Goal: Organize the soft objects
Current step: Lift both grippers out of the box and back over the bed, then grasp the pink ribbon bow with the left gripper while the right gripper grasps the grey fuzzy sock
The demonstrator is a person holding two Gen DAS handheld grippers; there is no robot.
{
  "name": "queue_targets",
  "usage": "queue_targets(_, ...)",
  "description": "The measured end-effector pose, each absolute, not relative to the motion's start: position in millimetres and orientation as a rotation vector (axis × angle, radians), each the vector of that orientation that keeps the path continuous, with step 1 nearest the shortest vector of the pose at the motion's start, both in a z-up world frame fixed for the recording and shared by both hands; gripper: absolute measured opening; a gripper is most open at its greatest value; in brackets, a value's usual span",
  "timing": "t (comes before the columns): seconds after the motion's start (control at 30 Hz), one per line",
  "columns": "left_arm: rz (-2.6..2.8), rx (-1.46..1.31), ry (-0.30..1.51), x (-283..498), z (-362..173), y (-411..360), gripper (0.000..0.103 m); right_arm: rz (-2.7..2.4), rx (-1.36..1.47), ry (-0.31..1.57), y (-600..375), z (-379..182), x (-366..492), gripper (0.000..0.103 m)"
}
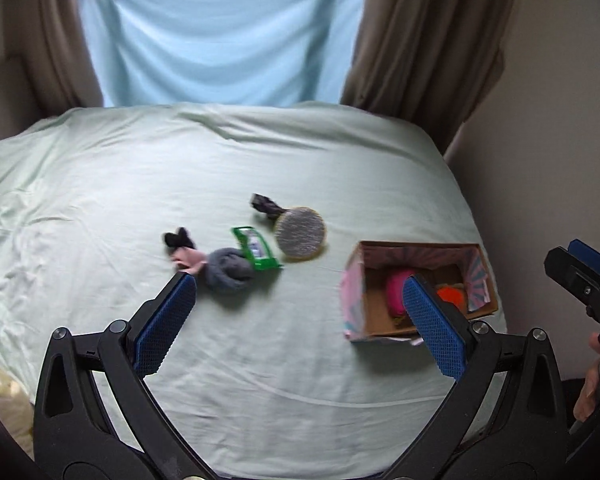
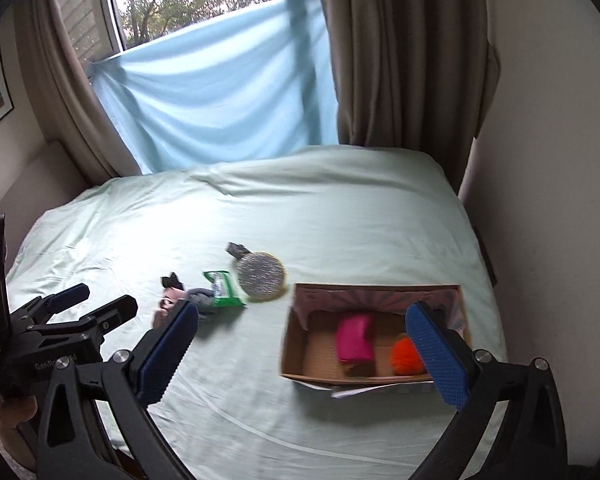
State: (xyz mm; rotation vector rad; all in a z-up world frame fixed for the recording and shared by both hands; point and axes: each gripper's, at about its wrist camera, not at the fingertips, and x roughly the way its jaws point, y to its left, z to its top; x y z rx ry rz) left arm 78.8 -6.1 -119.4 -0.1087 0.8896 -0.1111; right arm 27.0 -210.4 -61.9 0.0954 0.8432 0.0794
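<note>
On the pale green bed sheet (image 1: 100, 184) lie a grey rolled sock (image 1: 226, 272), a small pink and black plush (image 1: 182, 248), a green packet (image 1: 256, 249) and a round brush with a dark handle (image 1: 300, 234). An open cardboard box (image 1: 352, 292) at the right holds a pink soft item (image 2: 354, 338) and an orange pom-pom (image 2: 406, 356). My left gripper (image 1: 298, 284) hovers open above the sheet, its left pad close to the sock. My right gripper (image 2: 302, 316) is open and empty above the box (image 2: 296, 332). The left gripper (image 2: 88, 300) also shows in the right wrist view.
A blue cloth (image 2: 220, 104) hangs over the window between brown curtains (image 2: 404, 60) behind the bed. A wall (image 2: 548, 160) runs along the bed's right side. A hand (image 1: 588, 392) holds the right gripper (image 1: 580, 268) at the right edge.
</note>
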Motion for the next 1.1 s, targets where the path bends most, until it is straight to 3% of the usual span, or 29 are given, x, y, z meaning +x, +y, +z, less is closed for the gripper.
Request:
queue_targets(0.23,-0.095,-0.111,0.882,70.4,-121.5,89.7,0.103,0.083,0.174,0.806,-138.0,-66.0,16.5,0.103)
queue_targets(0.53,-0.169,-0.102,0.938,96.8,-165.9,173.5,0.103,0.029,0.244,0.837,-60.2,-104.8,36.0,0.103)
queue_targets(1.1,-0.37,-0.084,1.103,195.2,-326.8,179.2,0.102,-0.072,0.498,0.944,-7.5,-260.1,117.2,0.103)
